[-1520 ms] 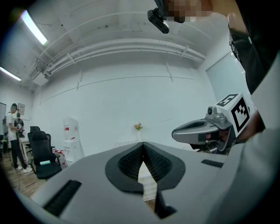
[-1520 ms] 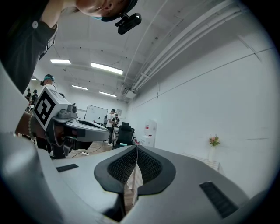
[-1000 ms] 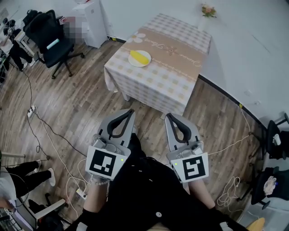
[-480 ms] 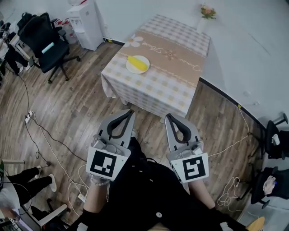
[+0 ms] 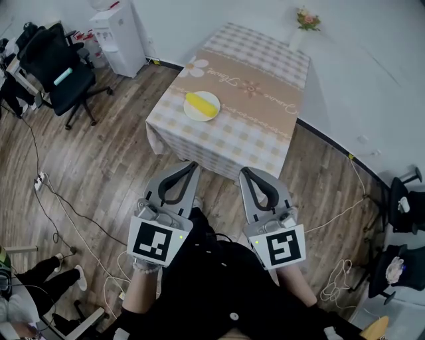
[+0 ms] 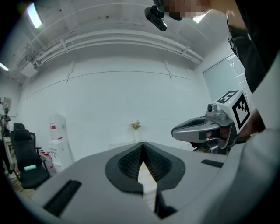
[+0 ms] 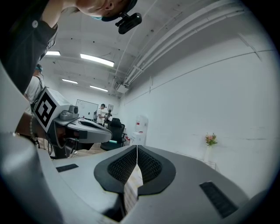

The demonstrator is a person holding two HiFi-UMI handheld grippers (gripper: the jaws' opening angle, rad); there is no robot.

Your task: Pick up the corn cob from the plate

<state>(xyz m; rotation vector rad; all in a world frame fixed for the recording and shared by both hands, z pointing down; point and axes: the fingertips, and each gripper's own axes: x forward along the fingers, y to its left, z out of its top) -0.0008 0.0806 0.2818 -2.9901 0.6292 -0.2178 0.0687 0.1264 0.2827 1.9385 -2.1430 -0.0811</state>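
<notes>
A yellow corn cob (image 5: pixel 202 103) lies on a white plate (image 5: pixel 191 113) near the front left of a table with a checked cloth (image 5: pixel 246 126), seen in the head view. My left gripper (image 5: pixel 191 165) and right gripper (image 5: pixel 244 172) are held side by side over the wooden floor, well short of the table, both pointing toward it. Each is shut with nothing between its jaws. In the left gripper view my left gripper (image 6: pixel 142 144) has its tips touching, and the right gripper view shows my right gripper (image 7: pixel 136 148) the same. The jaws hide the plate in both gripper views.
A small vase of flowers (image 5: pixel 307 18) stands at the table's far corner by the white wall. A black office chair (image 5: pixel 56 73) and a white water dispenser (image 5: pixel 116 33) are at the left. Cables (image 5: pixel 66 192) trail across the floor. A person's legs (image 5: pixel 36 282) are at bottom left.
The table with the plate has come closer and lower in the head view as I move toward it. Both grippers keep their pose and stay shut.
</notes>
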